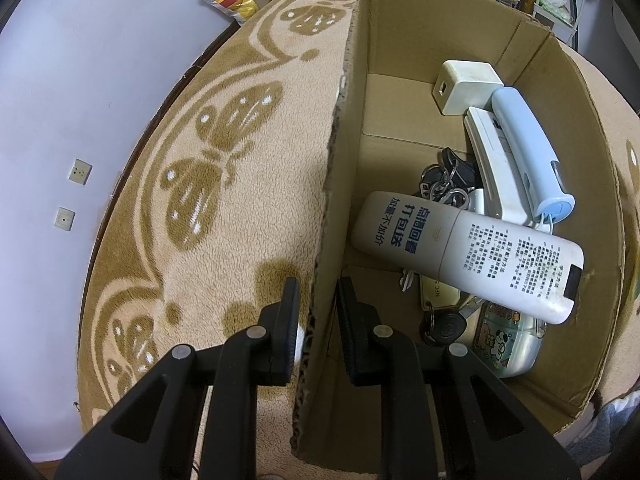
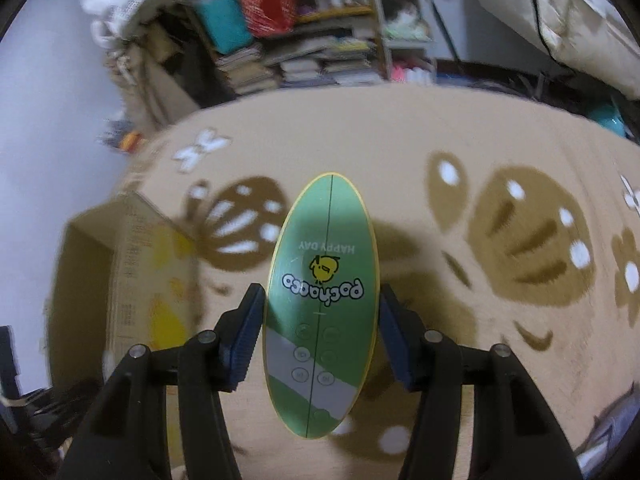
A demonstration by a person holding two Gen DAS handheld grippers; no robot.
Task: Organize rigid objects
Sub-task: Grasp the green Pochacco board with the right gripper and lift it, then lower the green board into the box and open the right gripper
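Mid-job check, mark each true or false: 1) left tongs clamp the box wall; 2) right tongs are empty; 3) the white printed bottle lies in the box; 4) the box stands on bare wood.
1) True: the left tongs pinch the cardboard box wall.
2) False: the right tongs hold a green oval case.
3) True: the white bottle lies inside, over keys.
4) False: it stands on a butterfly-patterned blanket.

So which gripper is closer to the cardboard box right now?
Left. The left gripper is clamped on the cardboard box wall; the right gripper holds a green oval case above the blanket, the box off to its side.
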